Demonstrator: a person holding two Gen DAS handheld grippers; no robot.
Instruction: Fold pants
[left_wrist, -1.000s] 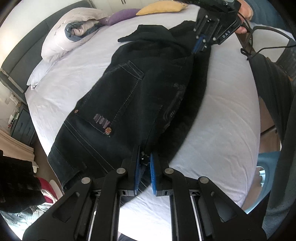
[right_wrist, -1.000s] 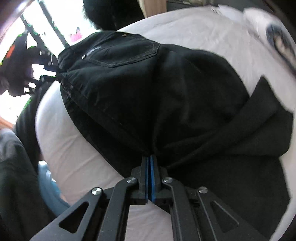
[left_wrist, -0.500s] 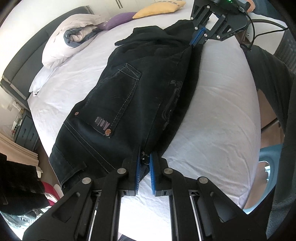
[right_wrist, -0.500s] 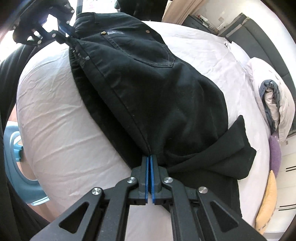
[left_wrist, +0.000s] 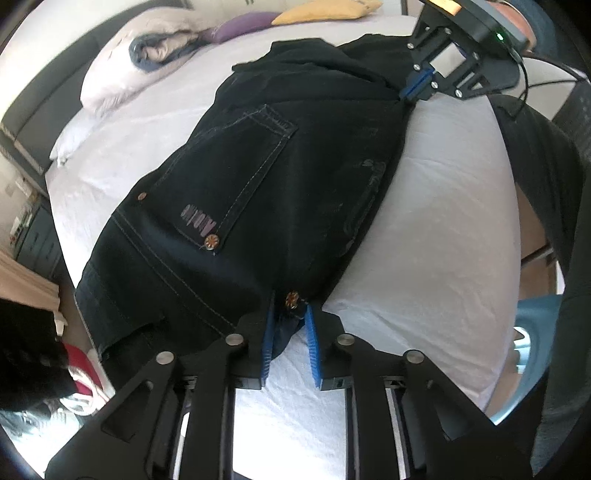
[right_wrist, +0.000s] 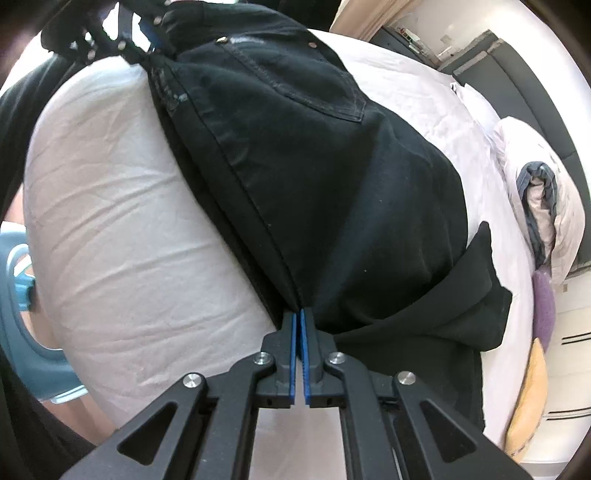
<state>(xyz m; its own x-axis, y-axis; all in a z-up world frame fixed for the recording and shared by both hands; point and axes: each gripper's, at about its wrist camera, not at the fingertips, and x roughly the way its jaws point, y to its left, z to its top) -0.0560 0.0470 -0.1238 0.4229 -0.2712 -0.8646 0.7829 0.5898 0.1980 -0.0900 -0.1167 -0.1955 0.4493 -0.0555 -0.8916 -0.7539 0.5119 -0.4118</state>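
Observation:
Black jeans (left_wrist: 258, 166) lie folded lengthwise on the white bed (left_wrist: 424, 240), back pocket up. At the waistband end, my left gripper (left_wrist: 290, 325) has its jaws opening. The waistband corner with its rivet button sits loosely between the blue pads (left_wrist: 266, 332), and sheet shows beside the right pad. My right gripper (right_wrist: 298, 321) is shut on the jeans' (right_wrist: 332, 184) folded edge lower down the legs, where a leg end is turned back. In the left wrist view the right gripper (left_wrist: 415, 86) is at the far end, and the right wrist view shows the left gripper (right_wrist: 147, 37) at the top left.
A pillow with a folded blanket (left_wrist: 122, 74), a purple cushion (left_wrist: 236, 29) and a yellow cushion (left_wrist: 325, 11) lie at the headboard end. A blue stool (left_wrist: 535, 332) stands beside the bed. A person's dark clothing (left_wrist: 546, 184) fills the right edge.
The left jaws have parted from shut on the waistband. The right gripper has rolled and carried its end of the jeans sideways and lower onto the bed.

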